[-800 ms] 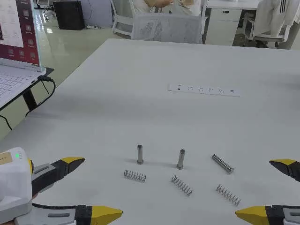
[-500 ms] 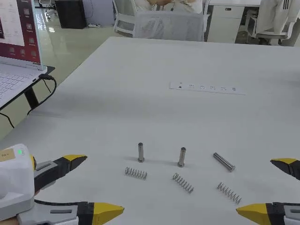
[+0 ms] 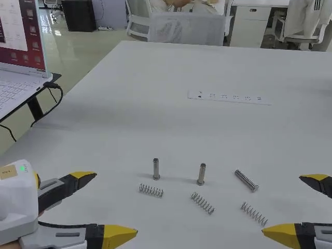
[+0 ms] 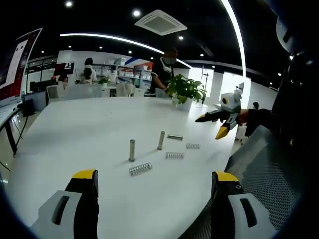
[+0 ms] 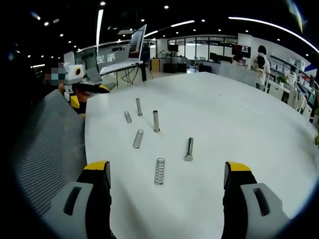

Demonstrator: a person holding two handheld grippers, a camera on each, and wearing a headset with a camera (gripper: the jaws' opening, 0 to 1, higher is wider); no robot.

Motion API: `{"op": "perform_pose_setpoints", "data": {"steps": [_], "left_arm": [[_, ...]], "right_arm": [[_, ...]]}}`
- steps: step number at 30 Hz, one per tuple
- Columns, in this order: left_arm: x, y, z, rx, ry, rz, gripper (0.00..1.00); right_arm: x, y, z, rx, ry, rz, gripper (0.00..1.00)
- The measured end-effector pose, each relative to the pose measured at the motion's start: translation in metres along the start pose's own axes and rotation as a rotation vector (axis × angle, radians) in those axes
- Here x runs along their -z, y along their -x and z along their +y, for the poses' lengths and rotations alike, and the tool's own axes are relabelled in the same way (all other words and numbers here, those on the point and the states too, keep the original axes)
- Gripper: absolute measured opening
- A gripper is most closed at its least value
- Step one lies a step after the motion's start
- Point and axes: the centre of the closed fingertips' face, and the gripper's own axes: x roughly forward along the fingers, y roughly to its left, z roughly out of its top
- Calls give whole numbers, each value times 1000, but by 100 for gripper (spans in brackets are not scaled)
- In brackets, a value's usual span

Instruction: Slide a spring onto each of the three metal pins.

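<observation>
Currently holding left tongs (image 3: 115, 204) and right tongs (image 3: 281, 205) wide apart and empty above the counter's (image 3: 207, 124) near edge. Between them, left pin (image 3: 155, 169) and middle pin (image 3: 201, 174) upright, right pin (image 3: 246, 180) lying flat. Nearer the edge, left spring (image 3: 151, 190), middle spring (image 3: 202, 203), right spring (image 3: 254, 214), each loose beside its pin.

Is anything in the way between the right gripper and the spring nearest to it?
Nothing visible does. The right gripper is open, with bare table between it and the rightmost spring; the lying pin rests farther off, apart from the spring.
</observation>
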Motion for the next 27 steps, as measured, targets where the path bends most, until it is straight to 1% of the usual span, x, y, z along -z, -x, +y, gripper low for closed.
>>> {"op": "perform_pose_setpoints", "data": {"steps": [9,27], "left_arm": [[1,0,2,0,3,-1,91],[1,0,4,-2,5,0,91]], "right_arm": [[-3,-1,-3,0,10,3,95],[-5,-5,-2,-6,19,13,95]]}}
